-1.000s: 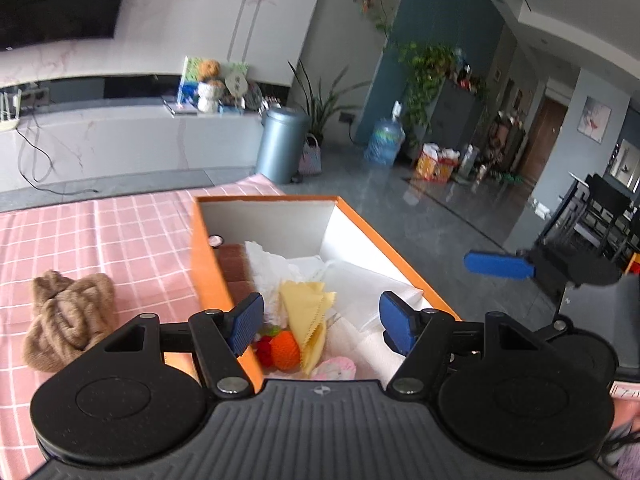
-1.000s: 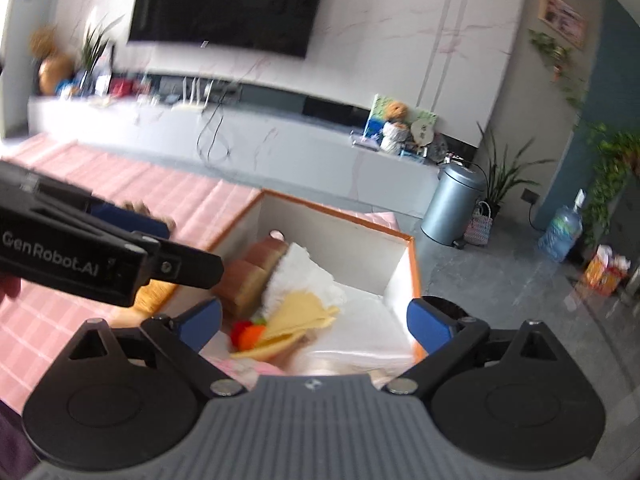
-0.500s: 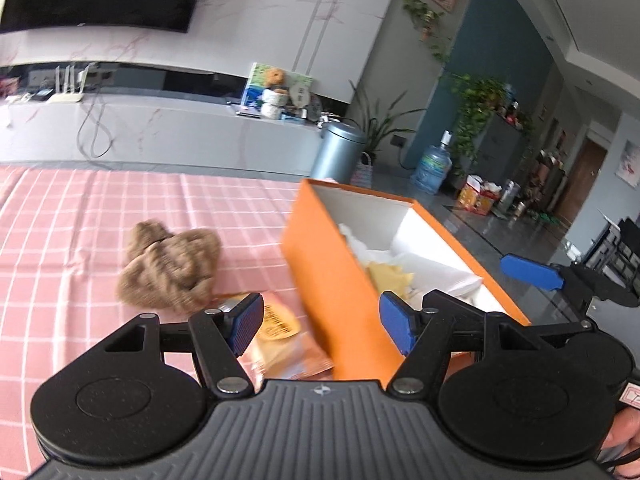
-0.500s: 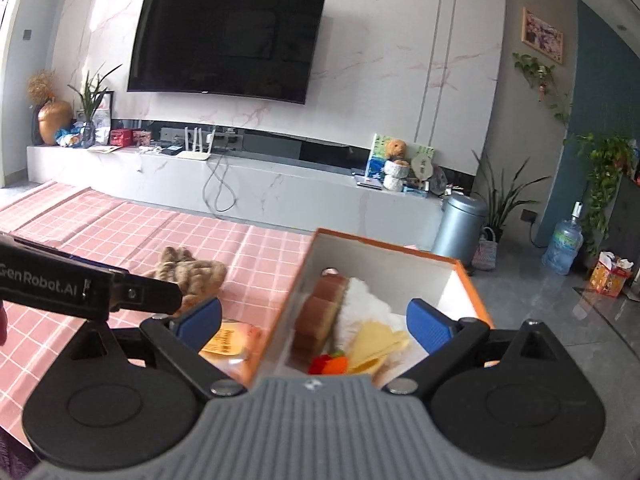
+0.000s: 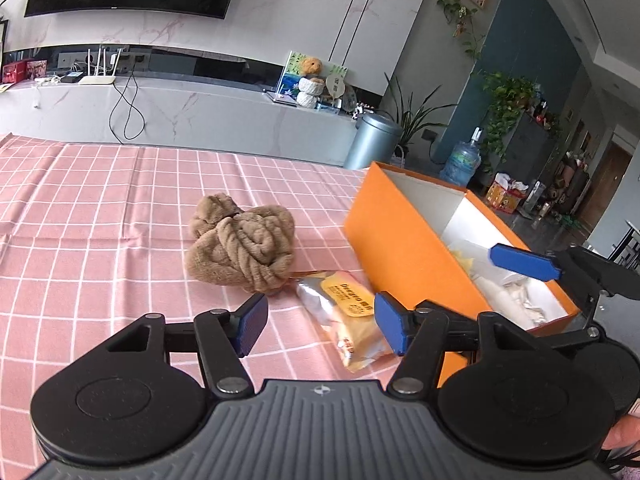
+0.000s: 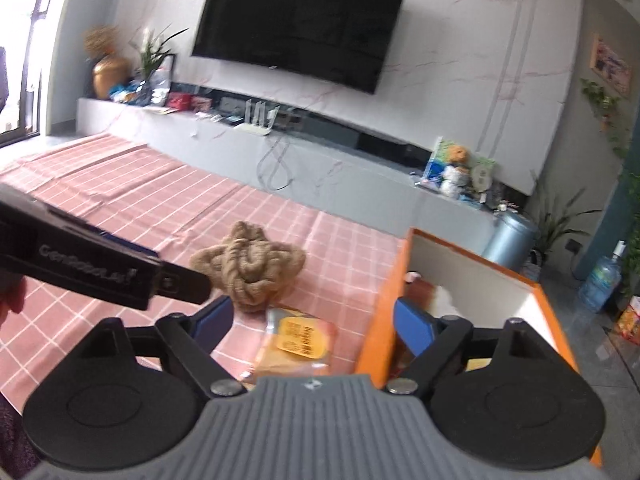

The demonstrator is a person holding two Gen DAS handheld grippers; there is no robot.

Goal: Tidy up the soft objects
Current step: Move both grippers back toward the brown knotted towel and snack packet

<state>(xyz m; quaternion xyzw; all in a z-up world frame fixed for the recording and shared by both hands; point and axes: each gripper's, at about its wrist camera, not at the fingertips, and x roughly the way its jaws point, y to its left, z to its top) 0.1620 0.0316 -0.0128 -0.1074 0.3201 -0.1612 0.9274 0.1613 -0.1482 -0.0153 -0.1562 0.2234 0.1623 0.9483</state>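
Towel [image 5: 242, 250], brown and fluffy, twisted like thick rope, is lying on the pink checked cloth [image 5: 80, 208] to the left of the orange box [image 5: 404, 248]. In the left wrist view a shiny snack packet [image 5: 346, 320] with a yellow label is lying between the towel and the box. The left gripper [image 5: 320, 326] is closing its jaws over the packet without pressing it. A second ago this gripper was hanging over the box.

In the right wrist view the towel [image 6: 248, 266] is sitting left of the box [image 6: 384, 312], the packet [image 6: 298, 344] just beside its wall. The right gripper [image 6: 310, 320] is narrowing its jaws, still apart and holding nothing.
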